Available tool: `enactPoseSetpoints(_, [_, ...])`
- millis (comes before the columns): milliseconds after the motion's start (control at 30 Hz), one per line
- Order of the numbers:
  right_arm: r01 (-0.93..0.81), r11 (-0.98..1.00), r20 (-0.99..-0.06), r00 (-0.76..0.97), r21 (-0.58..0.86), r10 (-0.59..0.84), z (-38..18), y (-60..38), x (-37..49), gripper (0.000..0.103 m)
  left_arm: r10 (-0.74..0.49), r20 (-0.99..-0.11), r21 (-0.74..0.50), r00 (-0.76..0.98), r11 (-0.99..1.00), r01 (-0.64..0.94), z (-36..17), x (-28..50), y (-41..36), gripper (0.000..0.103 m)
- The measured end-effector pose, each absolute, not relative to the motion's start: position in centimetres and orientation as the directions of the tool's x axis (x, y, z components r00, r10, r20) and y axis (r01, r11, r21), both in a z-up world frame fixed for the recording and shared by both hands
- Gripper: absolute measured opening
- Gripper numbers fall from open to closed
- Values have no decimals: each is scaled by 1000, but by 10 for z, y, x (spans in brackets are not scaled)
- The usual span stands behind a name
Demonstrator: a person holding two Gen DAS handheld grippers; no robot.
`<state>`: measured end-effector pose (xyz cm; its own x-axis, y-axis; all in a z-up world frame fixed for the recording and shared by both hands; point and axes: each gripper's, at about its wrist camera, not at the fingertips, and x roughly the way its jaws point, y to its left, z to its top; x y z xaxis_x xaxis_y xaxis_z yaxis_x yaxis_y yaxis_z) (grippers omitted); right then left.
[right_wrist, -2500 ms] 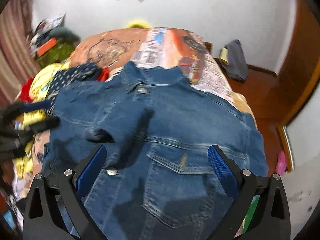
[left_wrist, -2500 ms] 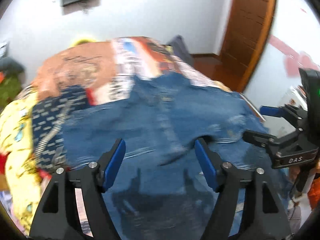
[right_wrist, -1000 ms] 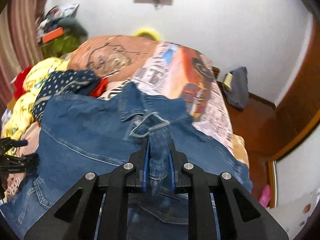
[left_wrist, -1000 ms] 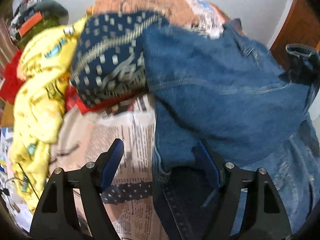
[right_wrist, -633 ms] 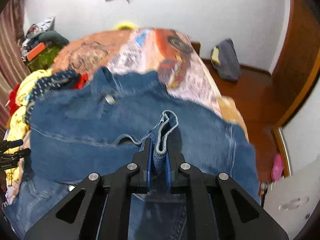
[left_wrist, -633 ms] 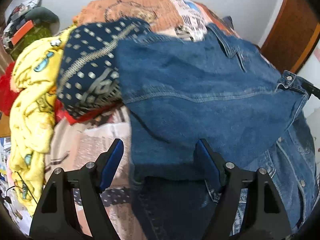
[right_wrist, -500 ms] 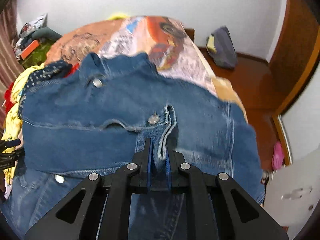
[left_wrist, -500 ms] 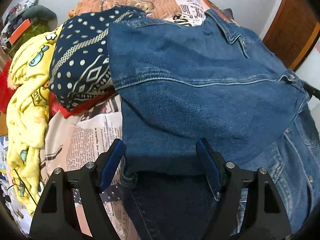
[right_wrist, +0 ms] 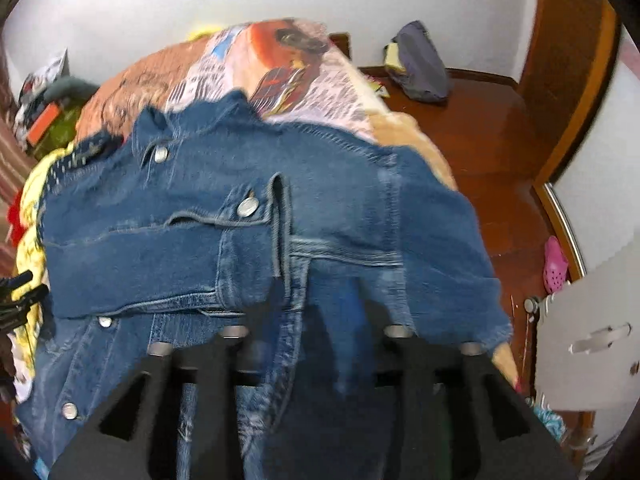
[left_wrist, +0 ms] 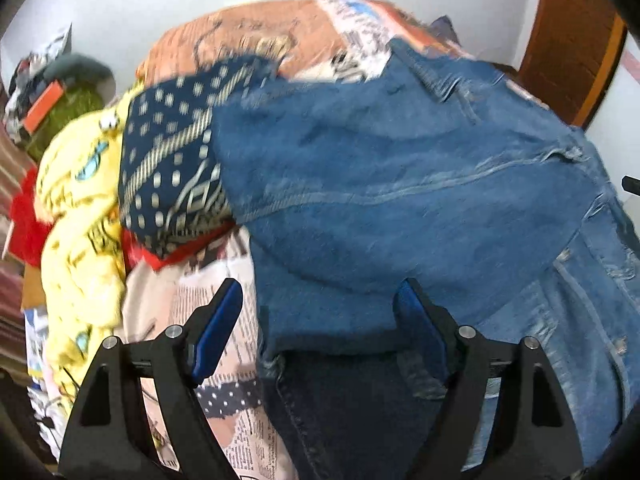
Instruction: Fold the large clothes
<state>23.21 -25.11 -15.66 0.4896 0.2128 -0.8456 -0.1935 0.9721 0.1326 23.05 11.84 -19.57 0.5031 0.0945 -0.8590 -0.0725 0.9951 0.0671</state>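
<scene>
Mid-fold on a blue denim jacket with metal snap buttons (right_wrist: 256, 240), spread across the near half of a bed under a newspaper-print cover (right_wrist: 320, 92), collar toward the far end by the wall, hem toward the near edge, long axis running along the bed. One sleeve (right_wrist: 152, 256) already laid crosswise over the chest, cuff button near the middle. Right claw (right_wrist: 316, 312) just opening, jaws parted over the cuff with denim between them but, by the look of it, no longer pinched; blur hides the pads. Left claw (left_wrist: 320, 316) wide open, gripping nothing, hovering above the jacket's side edge where it meets bare bed cover. Beyond that edge, toward the bed's side, a heap: navy patterned cloth (left_wrist: 172, 168), yellow printed garment (left_wrist: 76, 216), red fabric (left_wrist: 24, 216). Next move, as a judgement: pulling the right claw clear without dragging the sleeve, then taking the other sleeve or the hem for the following fold. Risk: stiff denim springing back, or the left claw catching the heap.
</scene>
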Motion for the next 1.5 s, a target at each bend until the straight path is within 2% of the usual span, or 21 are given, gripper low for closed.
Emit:
enactPoseSetpoints(67, [-155,978,-822,533,141,203,-145,-266,226,61,83,-844,59,530,996,-62,-183,235,112,80])
enactPoseSetpoints(167, [-107,979,-802,560,175,205,-135,-286,224,69,50,-819,31,572,999,-44,-162,244,101,80])
enactPoseSetpoints(300, [-15,964,-786,576,265,225,-133,-322,223,71,29,-792,23,610,1000,-17,-142,257,85,81])
enactPoseSetpoints(400, [64,944,-798,555,322,235,-148,-348,225,72,-10,-781,-3,625,1000,11,-133,264,73,86])
enactPoseSetpoints(600, [208,884,-842,454,418,291,-205,-388,231,72,-42,-790,-15,611,999,50,-137,272,49,86])
enactPoseSetpoints(767, [341,772,-824,409,536,392,-252,-411,239,72,-38,-806,1,591,998,67,-146,273,38,86])
enactPoseSetpoints(933, [407,720,-814,428,562,393,-268,-422,255,73,-25,-821,7,570,999,53,-156,273,38,86])
enactPoseSetpoints(1067, [447,716,-826,451,537,338,-270,-423,271,72,-13,-831,8,556,999,35,-162,274,43,86])
enactPoseSetpoints(1100, [453,719,-832,446,527,328,-272,-422,275,71,-9,-833,9,553,1000,28,-164,273,44,86])
enactPoseSetpoints(1200, [442,744,-843,445,501,304,-270,-418,284,57,-6,-837,3,548,1000,16,-166,272,47,86])
enactPoseSetpoints(1267, [424,781,-858,440,458,265,-262,-413,289,39,-4,-838,3,546,1000,12,-167,271,49,86])
enactPoseSetpoints(1300, [419,792,-863,437,444,253,-261,-413,290,35,0,-837,7,547,1000,11,-167,270,49,86])
enactPoseSetpoints(1367, [400,828,-876,435,394,207,-253,-410,291,15,8,-833,18,554,1000,12,-164,269,49,86])
enactPoseSetpoints(1500, [333,871,-858,484,361,170,-226,-403,284,8,5,-823,19,568,1000,19,-159,267,49,86])
